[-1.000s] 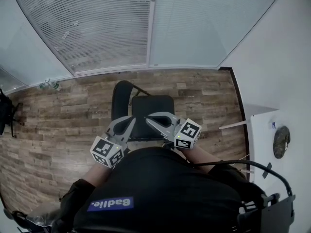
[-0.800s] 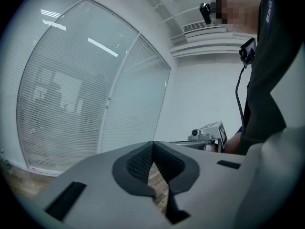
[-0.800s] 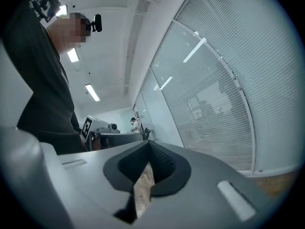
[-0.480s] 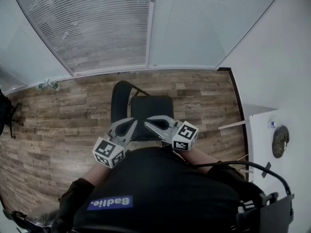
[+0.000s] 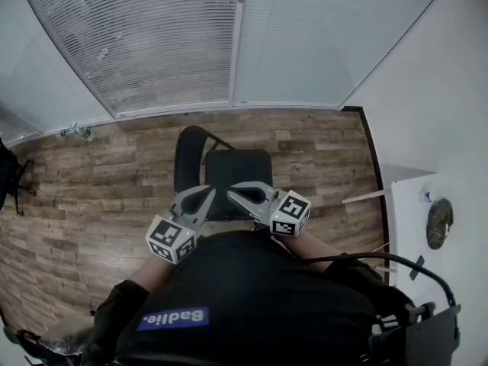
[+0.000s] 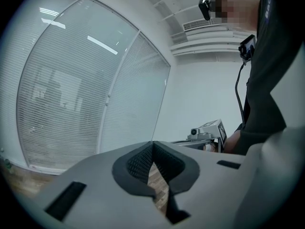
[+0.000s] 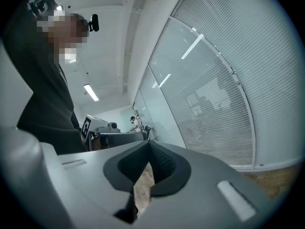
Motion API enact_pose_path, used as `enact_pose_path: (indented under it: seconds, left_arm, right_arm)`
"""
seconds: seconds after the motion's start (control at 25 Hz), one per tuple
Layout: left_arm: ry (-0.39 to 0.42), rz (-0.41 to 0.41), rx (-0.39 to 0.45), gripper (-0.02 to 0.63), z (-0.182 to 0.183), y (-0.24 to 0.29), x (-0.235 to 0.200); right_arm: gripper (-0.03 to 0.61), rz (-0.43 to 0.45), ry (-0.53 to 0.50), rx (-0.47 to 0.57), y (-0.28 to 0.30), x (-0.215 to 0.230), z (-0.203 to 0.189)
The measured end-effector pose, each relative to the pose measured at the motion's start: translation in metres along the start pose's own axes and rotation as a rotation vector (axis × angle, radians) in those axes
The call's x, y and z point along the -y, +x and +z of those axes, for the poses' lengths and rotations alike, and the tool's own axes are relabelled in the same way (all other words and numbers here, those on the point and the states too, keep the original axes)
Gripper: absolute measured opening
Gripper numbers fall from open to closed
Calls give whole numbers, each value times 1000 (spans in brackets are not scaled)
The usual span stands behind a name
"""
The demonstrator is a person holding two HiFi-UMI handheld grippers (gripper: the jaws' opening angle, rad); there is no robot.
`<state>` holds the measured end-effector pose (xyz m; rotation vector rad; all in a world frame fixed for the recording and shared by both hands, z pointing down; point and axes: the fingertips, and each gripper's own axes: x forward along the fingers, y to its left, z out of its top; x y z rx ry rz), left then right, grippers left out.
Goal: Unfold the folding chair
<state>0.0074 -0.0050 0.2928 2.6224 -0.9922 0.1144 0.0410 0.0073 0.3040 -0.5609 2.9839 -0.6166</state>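
Observation:
A black folding chair stands on the wooden floor in the head view, its seat flat and facing up and its curved backrest at the seat's left. My left gripper and right gripper hover side by side above the seat's near edge, close to the person's chest. Their tips point towards each other. Both are shut with nothing between the jaws. In the left gripper view the left gripper has its pads together, and the same holds for the right gripper in its own view.
A glass wall with blinds runs behind the chair. A white table with a dark object stands at the right. A small bottle sits by the wall at left, and a black stand is at the far left edge.

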Motion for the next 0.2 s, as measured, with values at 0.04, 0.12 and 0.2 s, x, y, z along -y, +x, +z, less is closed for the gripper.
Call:
enact_pose_path:
  seconds: [0.04,0.12,0.2]
  left_arm:
    - [0,0,-1,5,0,-1,0]
    - [4,0,-4,5,-3,-3,1]
    - [11,2,-6,5,-6,-5,0]
  right_arm:
    - [0,-1,2,0,0,-1,0]
    - [2,-2,5,-2,1,-2,-1]
    - [2,-2,8,-3,0,0,-2]
